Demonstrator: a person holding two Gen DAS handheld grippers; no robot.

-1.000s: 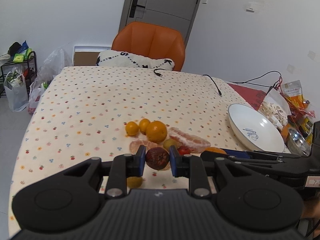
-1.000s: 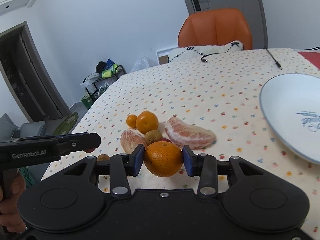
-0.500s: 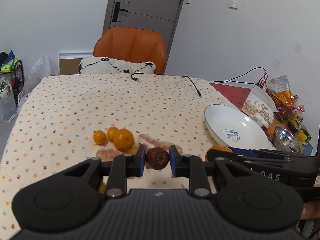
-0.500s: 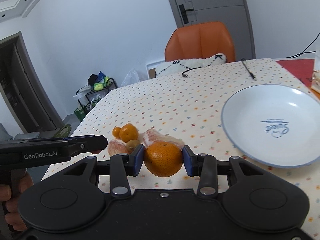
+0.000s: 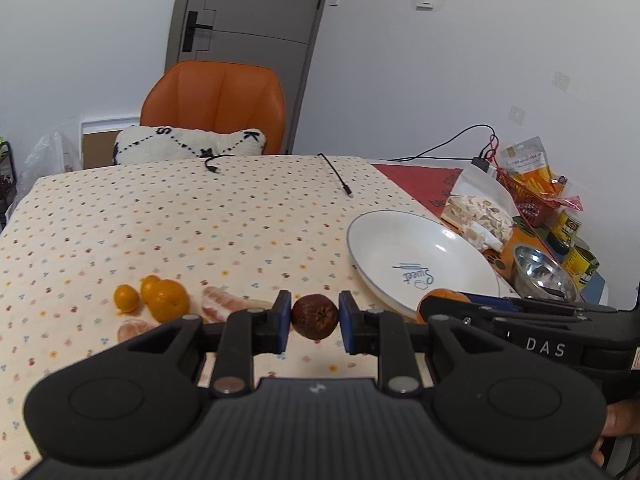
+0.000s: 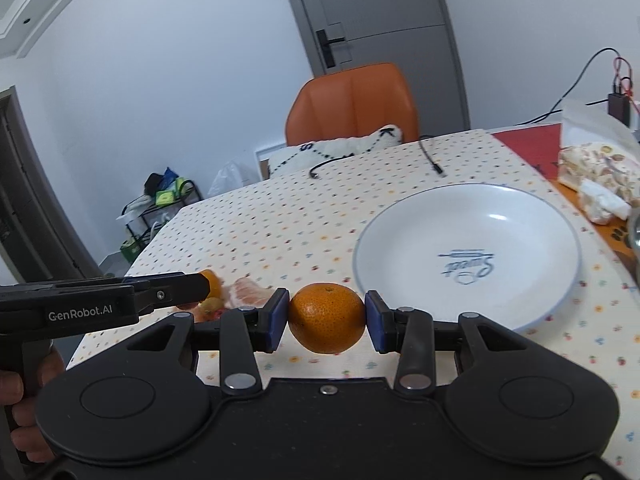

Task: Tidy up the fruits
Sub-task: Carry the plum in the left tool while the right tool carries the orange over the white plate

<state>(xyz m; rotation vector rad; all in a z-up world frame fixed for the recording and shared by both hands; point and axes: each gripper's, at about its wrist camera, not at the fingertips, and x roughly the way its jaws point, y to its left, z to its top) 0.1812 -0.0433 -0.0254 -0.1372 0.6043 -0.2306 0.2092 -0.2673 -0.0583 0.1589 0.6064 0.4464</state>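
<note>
Blue pads of my left tool (image 5: 314,322) clamp a dark passion fruit (image 5: 314,317); my right tool (image 6: 326,320) pinches a mandarin (image 6: 327,318), both raised for the white plate (image 6: 400,240).

White plate (image 6: 400,236), orange mandarin (image 6: 327,318), dotted cream tablecloth (image 5: 160,216)

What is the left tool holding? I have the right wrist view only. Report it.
Observer: The left tool is shut on a dark brown fruit.
Operator: Count the whole oranges lying on the cloth.
Observer: Three: one orange and two small oranges beside it.
Operator: Tell me what stands right of the plate.
Observer: A steel bowl, close to the rim.
</note>
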